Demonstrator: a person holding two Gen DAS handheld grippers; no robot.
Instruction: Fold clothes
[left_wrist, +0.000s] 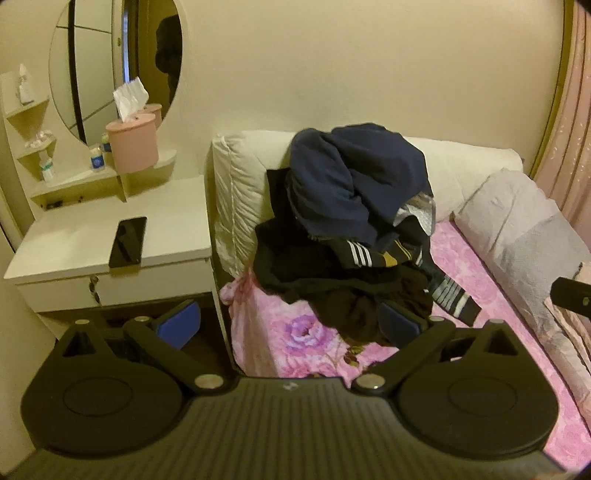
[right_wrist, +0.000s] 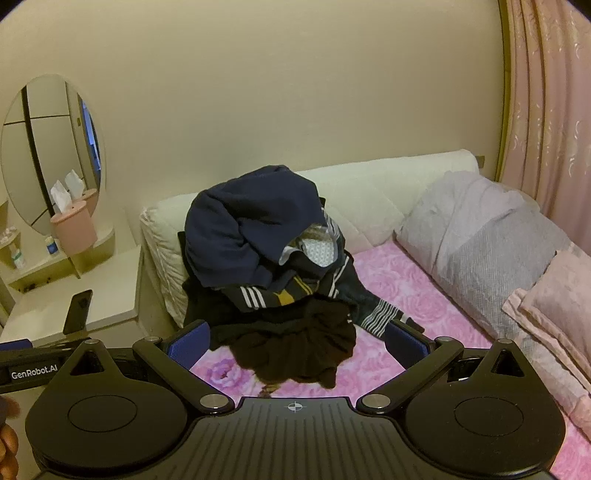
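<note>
A heap of dark clothes (left_wrist: 351, 229) lies on the pink flowered bed sheet (left_wrist: 295, 350) against the white headboard. A navy garment (right_wrist: 251, 229) tops the heap, with striped dark pieces and a brown-black one (right_wrist: 303, 350) lower down. My left gripper (left_wrist: 288, 326) is open, held short of the heap, its blue pads wide apart. My right gripper (right_wrist: 295, 345) is also open, its pads flanking the heap's front edge without touching it. The left gripper's body (right_wrist: 26, 365) shows at the right wrist view's left edge.
A white dressing table (left_wrist: 74, 243) stands left of the bed with a phone (left_wrist: 127, 242), a pink tissue box (left_wrist: 133, 142) and an oval mirror. Grey and pink pillows (right_wrist: 480, 251) lie on the bed's right side. Pink curtains (right_wrist: 546, 110) hang at the right.
</note>
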